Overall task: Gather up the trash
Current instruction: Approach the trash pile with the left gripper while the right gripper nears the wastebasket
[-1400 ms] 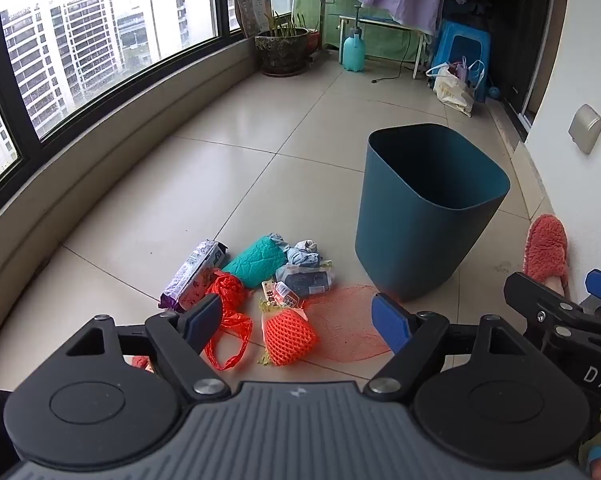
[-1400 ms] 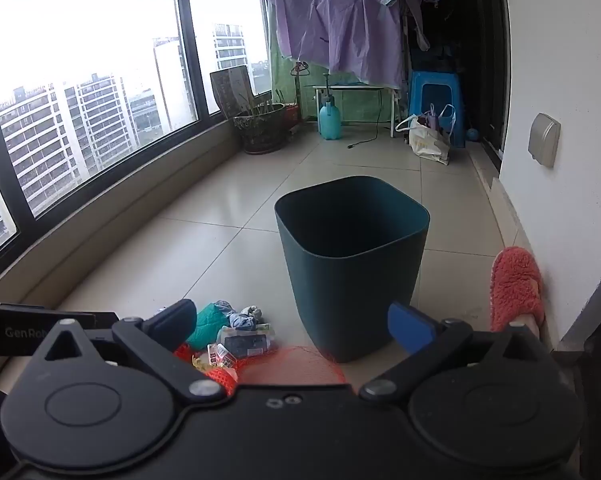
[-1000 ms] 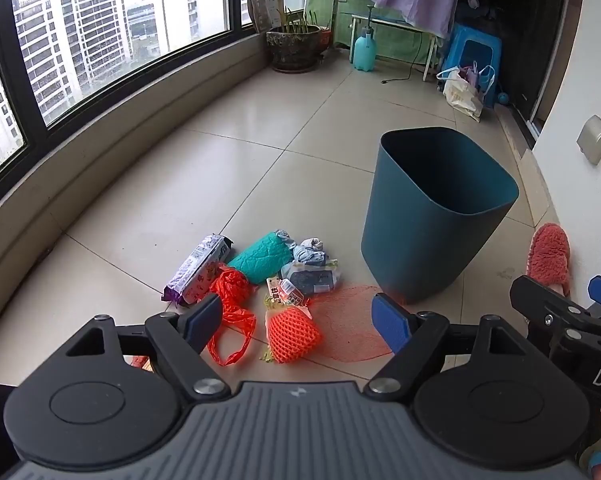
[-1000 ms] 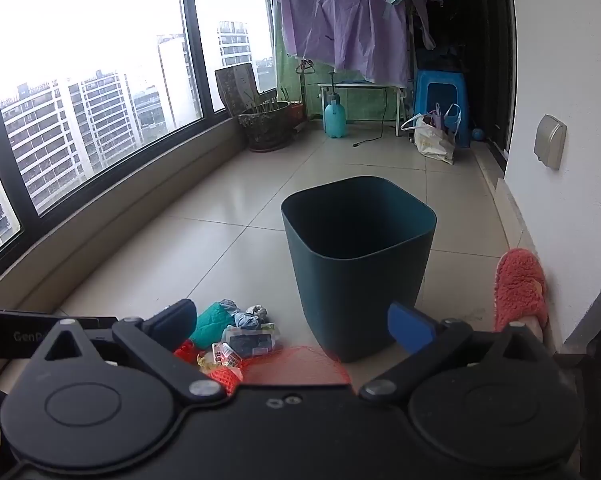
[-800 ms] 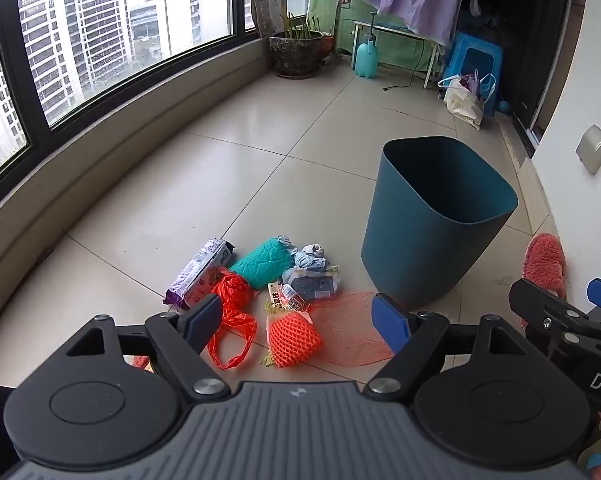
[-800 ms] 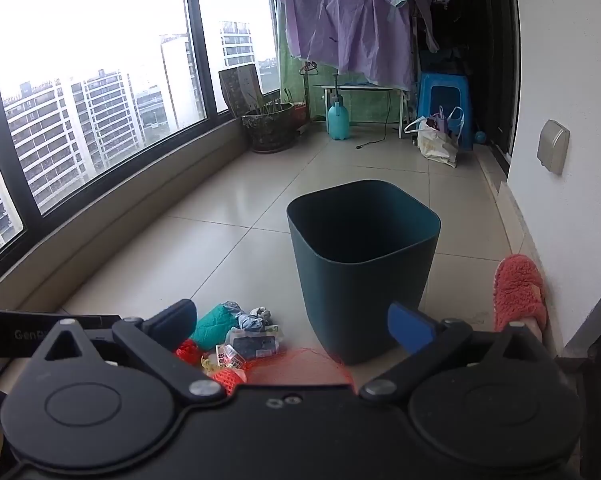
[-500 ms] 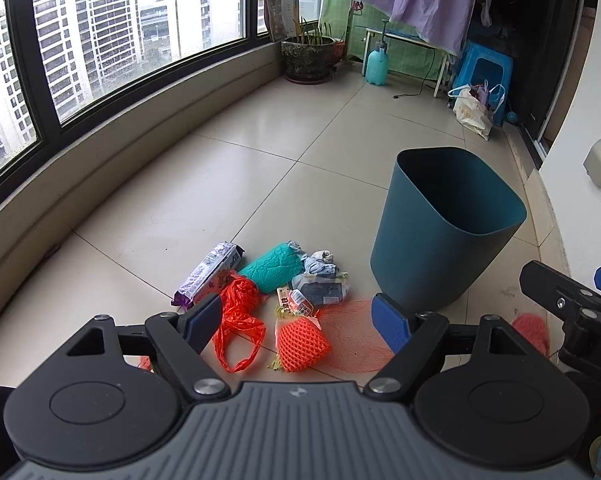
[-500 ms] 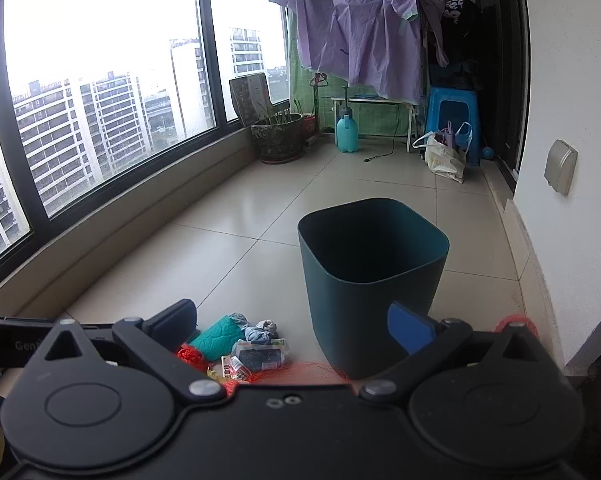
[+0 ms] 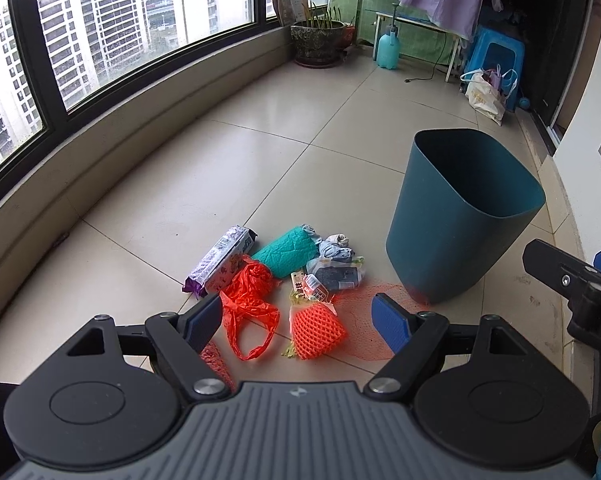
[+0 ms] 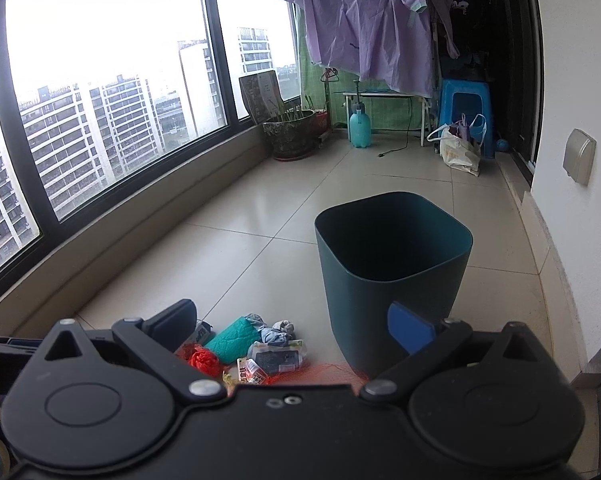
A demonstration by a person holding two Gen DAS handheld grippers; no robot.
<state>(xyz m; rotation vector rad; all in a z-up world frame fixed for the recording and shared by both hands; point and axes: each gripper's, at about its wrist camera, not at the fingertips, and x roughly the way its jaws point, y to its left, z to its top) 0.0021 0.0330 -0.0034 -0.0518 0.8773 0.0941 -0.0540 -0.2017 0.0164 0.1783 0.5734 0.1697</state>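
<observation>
A pile of trash lies on the tiled floor left of a dark teal bin (image 9: 456, 216) (image 10: 392, 268). In the pile are a purple snack wrapper (image 9: 220, 262), a crumpled red plastic bag (image 9: 248, 304), a teal quilted packet (image 9: 286, 250) (image 10: 232, 334), an orange foam net (image 9: 314, 330), a clear packet (image 9: 336, 274) (image 10: 278, 354) and flat red mesh (image 9: 364, 324). My left gripper (image 9: 298, 318) hangs open above the near side of the pile, holding nothing. My right gripper (image 10: 294, 326) is open too, higher up, facing the bin; its side shows in the left wrist view at the right edge (image 9: 572, 280).
A curved window ledge (image 9: 112, 152) runs along the left. A white wall (image 10: 572, 240) stands close on the right of the bin. Far back stand a plant pot (image 9: 316, 42), a teal spray bottle (image 9: 387, 50), a blue stool (image 9: 496, 56) and a shopping bag (image 9: 482, 96).
Both grippers have risen and pulled back a little, so the pile and bin sit farther off. A pink slipper by the wall has dropped out of both views. Both stay open.
</observation>
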